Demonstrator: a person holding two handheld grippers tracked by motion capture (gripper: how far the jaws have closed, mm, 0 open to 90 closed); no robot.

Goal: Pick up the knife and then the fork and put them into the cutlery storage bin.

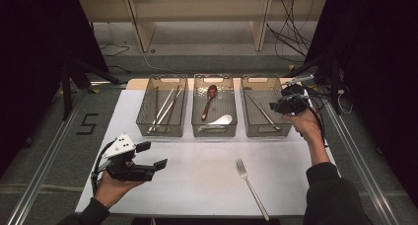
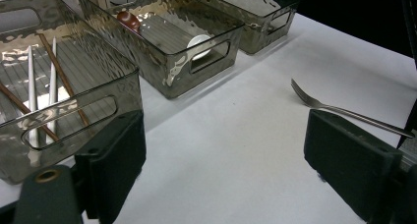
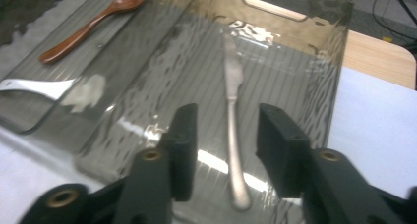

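A silver knife (image 3: 231, 121) lies flat on the floor of the right-hand clear bin (image 3: 339, 62), also seen as the knife (image 1: 261, 111) from above. My right gripper (image 3: 226, 130) hovers over that bin (image 1: 266, 132) with its jaws apart on either side of the knife, not pressing on it. A silver fork (image 1: 251, 185) lies on the white mat at the front, tines toward the bins. My left gripper (image 1: 153, 155) is held low at the front left, open wide with nothing between its jaws (image 2: 223, 155); the fork (image 2: 344, 111) lies beyond it.
The left bin (image 1: 161, 131) holds several chopsticks (image 2: 51, 86). The middle bin (image 1: 214, 132) holds a brown wooden spoon (image 1: 211, 94) and a white spoon (image 1: 222, 120). Cables and shelf legs lie behind the table. Metal rails run along both sides.
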